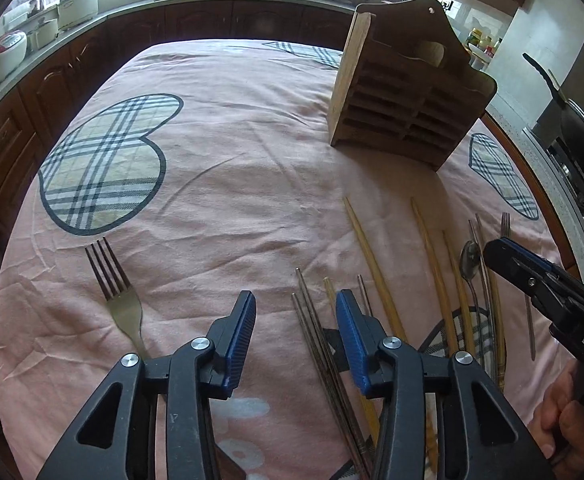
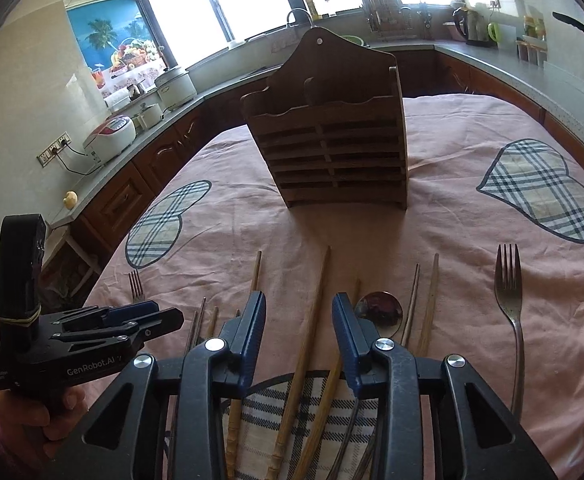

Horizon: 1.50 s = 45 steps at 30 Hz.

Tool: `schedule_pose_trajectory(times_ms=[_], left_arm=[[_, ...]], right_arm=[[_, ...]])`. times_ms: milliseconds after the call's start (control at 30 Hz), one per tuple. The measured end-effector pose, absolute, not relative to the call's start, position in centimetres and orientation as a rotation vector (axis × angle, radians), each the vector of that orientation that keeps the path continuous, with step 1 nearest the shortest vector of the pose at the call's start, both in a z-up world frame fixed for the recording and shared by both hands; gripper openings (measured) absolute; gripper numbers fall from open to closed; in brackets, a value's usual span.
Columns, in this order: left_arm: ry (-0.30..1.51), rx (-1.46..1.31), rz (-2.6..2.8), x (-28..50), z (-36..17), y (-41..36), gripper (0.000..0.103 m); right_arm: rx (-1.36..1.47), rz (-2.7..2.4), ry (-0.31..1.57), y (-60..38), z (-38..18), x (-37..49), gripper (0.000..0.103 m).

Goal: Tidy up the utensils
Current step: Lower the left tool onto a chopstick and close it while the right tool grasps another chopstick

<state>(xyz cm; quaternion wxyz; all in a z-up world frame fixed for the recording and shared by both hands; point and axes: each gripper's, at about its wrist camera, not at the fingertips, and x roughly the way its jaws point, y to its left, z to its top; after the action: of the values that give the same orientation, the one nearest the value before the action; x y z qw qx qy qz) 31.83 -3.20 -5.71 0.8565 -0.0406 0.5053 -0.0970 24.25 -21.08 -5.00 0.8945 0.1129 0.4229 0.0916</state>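
Left hand-held gripper (image 1: 296, 304) over pink cloth (image 1: 227, 184), rice cooker (image 2: 109, 134) right view only

Forks (image 1: 109, 280), chopsticks (image 2: 310, 320) and spoon (image 2: 379, 312) lie before the upright wooden holder (image 2: 328, 148).

The long wooden chopsticks (image 2: 304, 344) and thin metal chopsticks (image 1: 324, 360) run under the fingers and off the bottom edge. The slotted wooden holder (image 2: 332, 152) hides the pink-clothed table's (image 2: 472, 240) far middle edge.

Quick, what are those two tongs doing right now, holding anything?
Left tongs: open, holding nothing, above the chopsticks.
Right tongs: open, holding nothing.
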Motion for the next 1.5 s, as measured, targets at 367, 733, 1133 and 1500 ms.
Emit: schedule_pose_trajectory(times_ms=[367, 733, 1133, 1500], left_arm=[[1.163, -0.076, -0.247, 36.2, -8.1, -4.2, 0.019], [1.186, -0.057, -0.300, 36.5, -8.3, -4.9, 0.006], [1.084, -0.110, -0.325, 34.2, -4.9, -3.2, 0.004], [0.929, -0.170, -0.344, 29.3, 1.6, -0.7, 0.002]], right_arm=[[0.227, 0.179, 0.949, -21.3, -7.2, 29.3, 0.032], [0.136, 0.153, 1.021, -20.2, -10.1, 32.2, 0.019], [0.218, 0.198, 0.958, -20.9, -7.4, 30.7, 0.006], [0.248, 0.217, 0.850, -21.0, -2.3, 27.4, 0.005]])
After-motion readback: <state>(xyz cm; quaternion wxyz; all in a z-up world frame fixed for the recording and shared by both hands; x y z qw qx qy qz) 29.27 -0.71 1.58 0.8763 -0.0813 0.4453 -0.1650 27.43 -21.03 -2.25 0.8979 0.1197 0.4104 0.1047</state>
